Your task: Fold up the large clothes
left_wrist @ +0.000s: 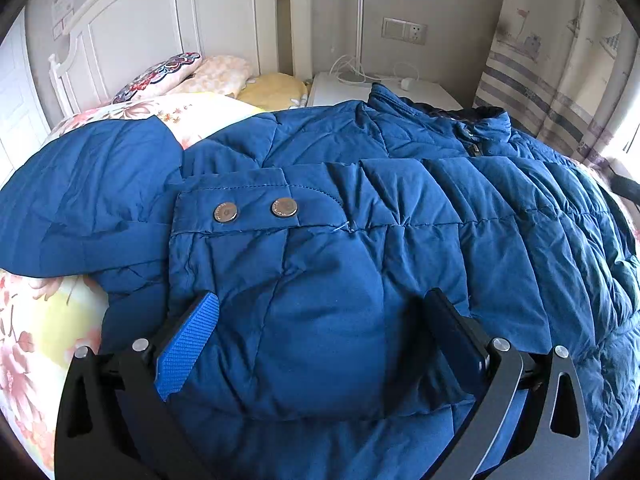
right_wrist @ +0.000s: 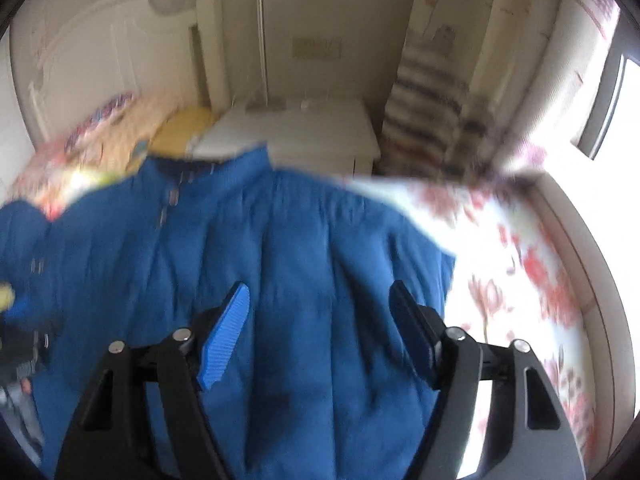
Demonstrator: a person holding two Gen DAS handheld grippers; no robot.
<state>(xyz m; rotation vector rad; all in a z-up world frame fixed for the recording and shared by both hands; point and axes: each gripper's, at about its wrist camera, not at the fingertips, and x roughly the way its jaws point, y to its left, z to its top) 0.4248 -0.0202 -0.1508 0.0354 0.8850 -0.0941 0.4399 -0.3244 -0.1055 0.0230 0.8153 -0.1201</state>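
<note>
Both tongs, left (left_wrist: 320,328) and right (right_wrist: 320,320), are standing apart and empty over the blue jacket (left_wrist: 400,208), so be gripping its sleeve (left_wrist: 100,208) edge firmly before folding inward.

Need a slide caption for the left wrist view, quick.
Left tool straddles a puffy fold of the blue quilted jacket spread on a floral bedspread.

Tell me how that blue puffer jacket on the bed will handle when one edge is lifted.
The blue puffer jacket looks floppy: its folded sleeve creases and drapes, so a lifted edge would likely sag. Quilted, puffed panels suggest it is light for its bulk and may spring open. The smooth shell could slip in the left hand-held gripper.
</note>
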